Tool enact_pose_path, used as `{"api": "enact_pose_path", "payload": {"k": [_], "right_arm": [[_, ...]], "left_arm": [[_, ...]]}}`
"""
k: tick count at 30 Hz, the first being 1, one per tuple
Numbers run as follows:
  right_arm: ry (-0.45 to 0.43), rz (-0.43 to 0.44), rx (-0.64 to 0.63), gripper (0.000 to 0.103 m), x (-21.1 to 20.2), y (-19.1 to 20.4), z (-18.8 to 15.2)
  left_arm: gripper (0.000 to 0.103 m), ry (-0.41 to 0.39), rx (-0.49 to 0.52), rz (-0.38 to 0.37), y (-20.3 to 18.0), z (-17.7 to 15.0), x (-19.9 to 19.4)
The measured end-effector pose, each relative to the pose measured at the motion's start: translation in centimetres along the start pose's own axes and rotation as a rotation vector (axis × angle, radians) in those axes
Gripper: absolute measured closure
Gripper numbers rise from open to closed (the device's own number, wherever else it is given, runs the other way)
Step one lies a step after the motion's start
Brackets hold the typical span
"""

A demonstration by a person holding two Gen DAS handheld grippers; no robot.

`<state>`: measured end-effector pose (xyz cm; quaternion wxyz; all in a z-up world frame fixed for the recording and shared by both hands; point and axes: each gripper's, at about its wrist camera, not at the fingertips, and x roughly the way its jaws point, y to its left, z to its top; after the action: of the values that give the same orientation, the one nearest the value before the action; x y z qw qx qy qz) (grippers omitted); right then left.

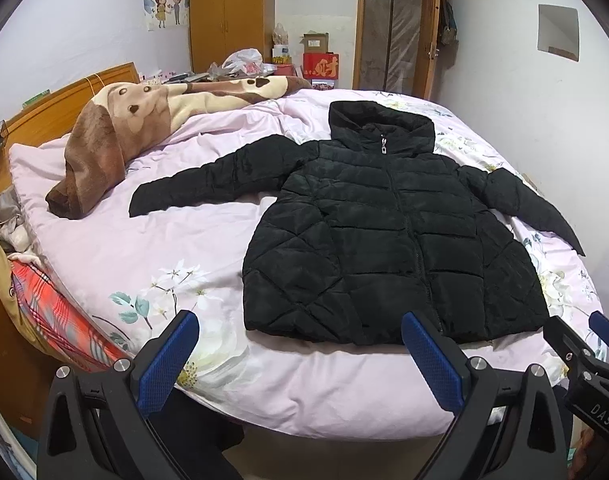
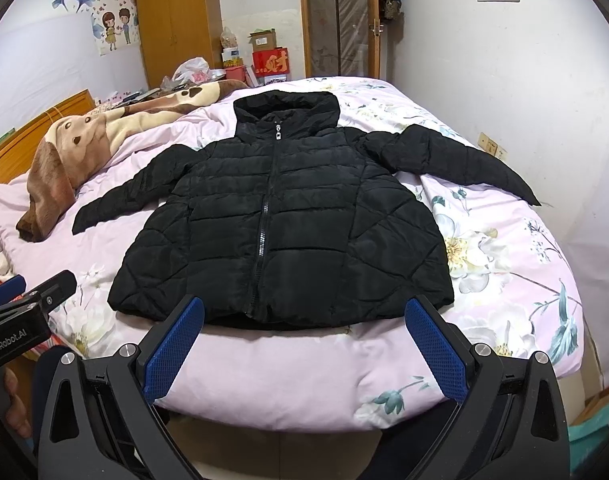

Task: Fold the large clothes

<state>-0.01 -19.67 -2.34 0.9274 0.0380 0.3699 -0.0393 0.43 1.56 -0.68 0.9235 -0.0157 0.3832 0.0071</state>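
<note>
While black puffer jacket (image 2: 280, 224) lies flat, zipped, sleeves spread on bed (image 2: 504, 280): bring left claw (image 1: 300, 356) and right claw (image 2: 304, 340), both wide and empty, to sleeves; fold inward evenly.

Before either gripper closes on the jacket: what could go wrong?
1. The puffy jacket may spring back open after a fold.
2. Its far sleeve reaches the bed's edge and could slide off.
3. The brown blanket lies near the other sleeve and might get snagged.
</note>
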Motion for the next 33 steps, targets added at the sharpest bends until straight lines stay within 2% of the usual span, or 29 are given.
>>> {"api": "enact_pose_path", "payload": {"k": [33], "right_arm": [[-0.002, 0.003, 0.002, 0.002, -0.12, 0.04, 0.23]], "left_arm": [[0.001, 0.005, -0.014, 0.01, 0.59, 0.17, -0.16]]}}
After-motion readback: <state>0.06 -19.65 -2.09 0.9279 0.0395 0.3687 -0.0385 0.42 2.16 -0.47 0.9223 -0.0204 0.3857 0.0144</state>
